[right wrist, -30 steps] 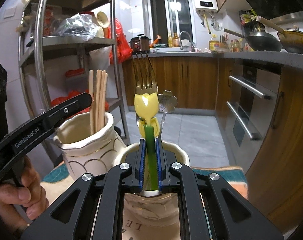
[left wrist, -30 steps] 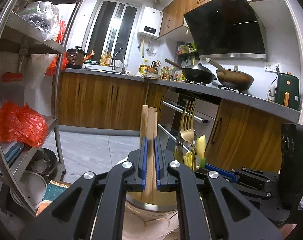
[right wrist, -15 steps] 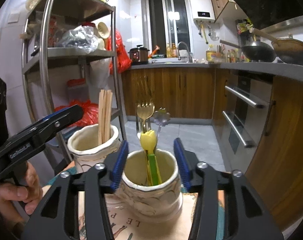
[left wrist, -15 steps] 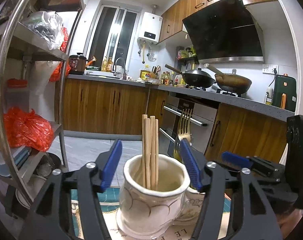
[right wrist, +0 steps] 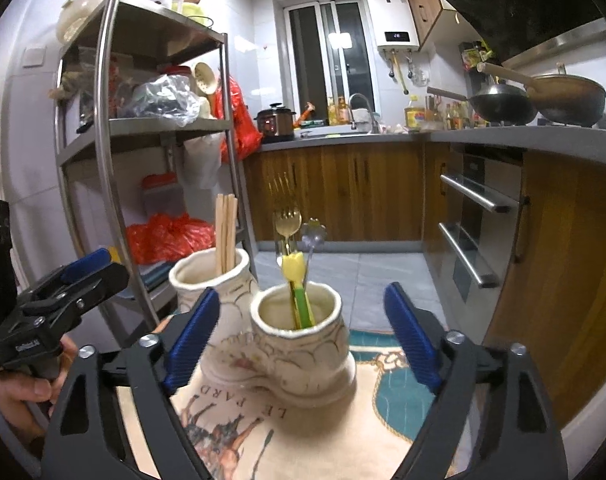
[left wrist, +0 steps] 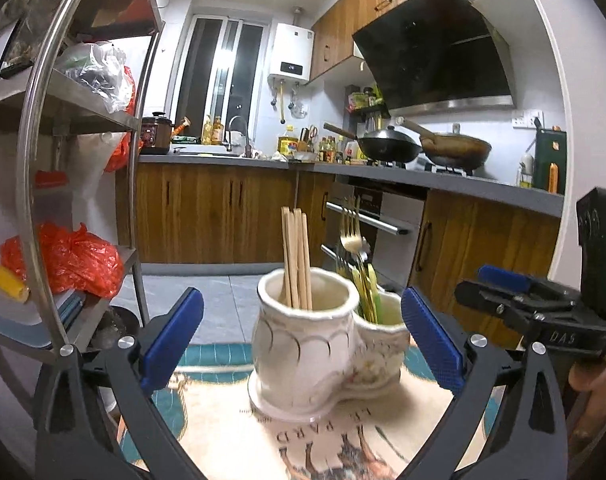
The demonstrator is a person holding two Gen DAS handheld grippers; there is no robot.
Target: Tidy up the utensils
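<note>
Both grippers now wide open & empty: left gripper [left wrist: 301,336] has let go of the chopsticks [left wrist: 296,256], right gripper [right wrist: 299,322] of the tulip-handled utensil [right wrist: 296,280]. Both backed off. Beyond: chopsticks upright in left ceramic holder [left wrist: 303,344], fork [right wrist: 285,228] & the rest in right cup [right wrist: 299,336]. Sorting looks done.

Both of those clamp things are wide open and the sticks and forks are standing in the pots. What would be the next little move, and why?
Probably draw both back and stop. The left hand-held gripper and right hand-held gripper are open and hold nothing. The chopsticks stand in the taller cup; the fork and tulip-handled utensil stand in the shorter cup.
</note>
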